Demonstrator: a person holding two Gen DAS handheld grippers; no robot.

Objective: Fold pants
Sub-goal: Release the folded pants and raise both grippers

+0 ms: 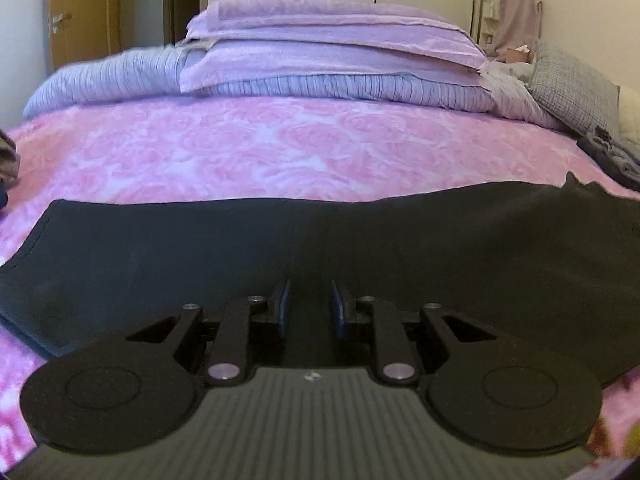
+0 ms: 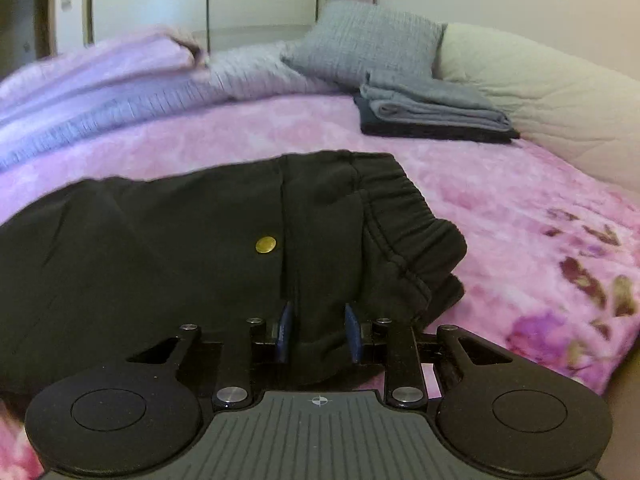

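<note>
Black pants [image 1: 200,240] lie flat across a pink floral blanket [image 1: 240,148] on a bed, stretching from left to right. In the right wrist view the pants [image 2: 160,240] show their elastic waistband [image 2: 400,216] and a round yellow button [image 2: 265,245]. My left gripper [image 1: 309,300] sits over the near edge of the leg part, fingers close together with black fabric between them. My right gripper [image 2: 318,320] is at the near edge by the waistband, its fingers closed on a bunched fold of the fabric.
Folded lilac and striped bedding [image 1: 320,48] is stacked at the far side of the bed. A grey pillow [image 2: 360,40], a cream cushion [image 2: 540,92] and a small stack of folded grey and dark clothes [image 2: 432,108] lie at the right. Wardrobe doors stand behind.
</note>
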